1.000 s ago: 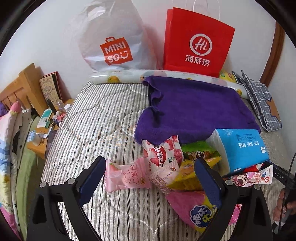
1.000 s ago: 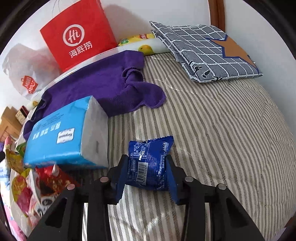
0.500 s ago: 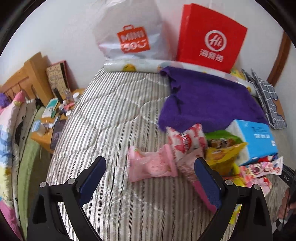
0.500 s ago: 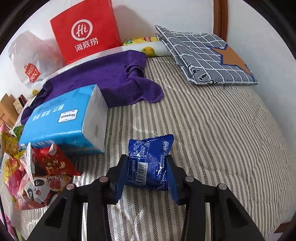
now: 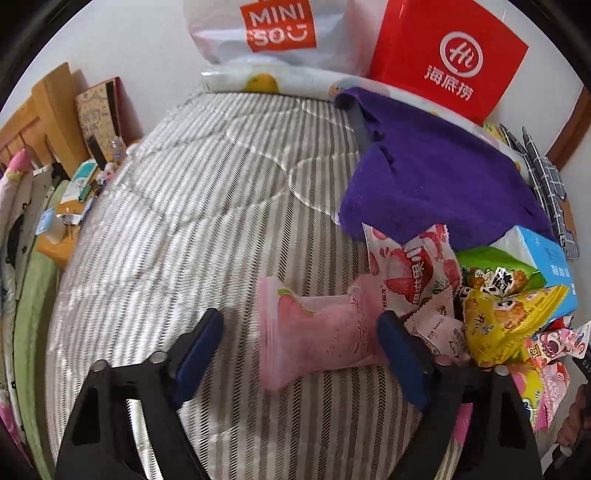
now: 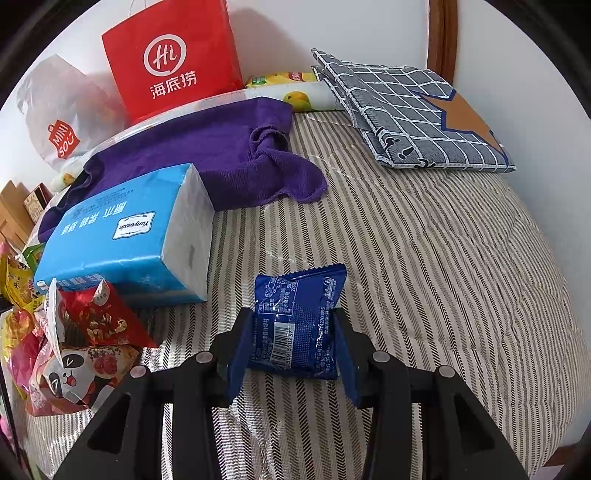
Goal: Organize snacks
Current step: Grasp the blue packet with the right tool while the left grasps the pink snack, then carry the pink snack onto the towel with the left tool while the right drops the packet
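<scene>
Our left gripper (image 5: 301, 338) is spread wide over a striped bed (image 5: 177, 229), its fingers on either side of a pink packet (image 5: 321, 332) without gripping it. Just right of that packet a pile of snacks (image 5: 491, 306) crowds against the right finger. Beyond the pile lies a purple towel (image 5: 436, 173). Our right gripper (image 6: 293, 334) is clamped on a blue packet (image 6: 295, 317) with a barcode. To its left sits a blue tissue pack (image 6: 125, 240) marked "Yunyuexin". At the far wall stand a red bag (image 6: 173, 55) reading "Hi" and a white bag (image 5: 273, 29) reading "MINISO".
</scene>
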Motion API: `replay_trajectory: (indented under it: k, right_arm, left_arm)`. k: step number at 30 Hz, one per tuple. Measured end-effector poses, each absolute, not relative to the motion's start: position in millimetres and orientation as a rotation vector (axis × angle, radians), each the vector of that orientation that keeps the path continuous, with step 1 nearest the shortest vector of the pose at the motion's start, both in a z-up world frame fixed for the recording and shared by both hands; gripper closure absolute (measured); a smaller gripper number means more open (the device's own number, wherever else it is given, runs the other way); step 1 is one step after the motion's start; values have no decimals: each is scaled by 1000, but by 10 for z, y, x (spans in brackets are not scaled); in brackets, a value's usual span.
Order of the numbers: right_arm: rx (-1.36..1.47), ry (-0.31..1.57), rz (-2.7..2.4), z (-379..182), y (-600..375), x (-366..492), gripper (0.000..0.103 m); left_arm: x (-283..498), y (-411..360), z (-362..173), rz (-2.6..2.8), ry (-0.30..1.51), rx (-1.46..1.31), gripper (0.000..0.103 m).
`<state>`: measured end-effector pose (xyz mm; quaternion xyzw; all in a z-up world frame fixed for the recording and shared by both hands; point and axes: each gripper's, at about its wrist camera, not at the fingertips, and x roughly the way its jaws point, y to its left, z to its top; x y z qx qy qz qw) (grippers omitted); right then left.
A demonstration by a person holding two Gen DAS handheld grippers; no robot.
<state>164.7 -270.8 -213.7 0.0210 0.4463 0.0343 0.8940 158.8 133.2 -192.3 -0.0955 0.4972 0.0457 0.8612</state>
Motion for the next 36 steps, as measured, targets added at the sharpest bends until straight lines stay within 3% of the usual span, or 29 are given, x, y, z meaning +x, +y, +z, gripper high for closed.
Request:
replay_trajectory:
  k: [3,5,10,36]
  right_arm:
    - [41,922,67,-2111,-2709,1629,64]
    - [26,913,59,-2085,-2708,1595,65]
    - [25,885,55,-1971,-2741,1490,66]
    - [-1,738,139,-1109,-2466,822,66]
  left_arm:
    - [1575,1258,-1914,97,1018,-164,36]
    - [1563,1239,-1892,69,1011,-165,61]
    - [1491,1289,-1792,46,996,-209,72]
    - [822,592,-821,-69,859,-186,74]
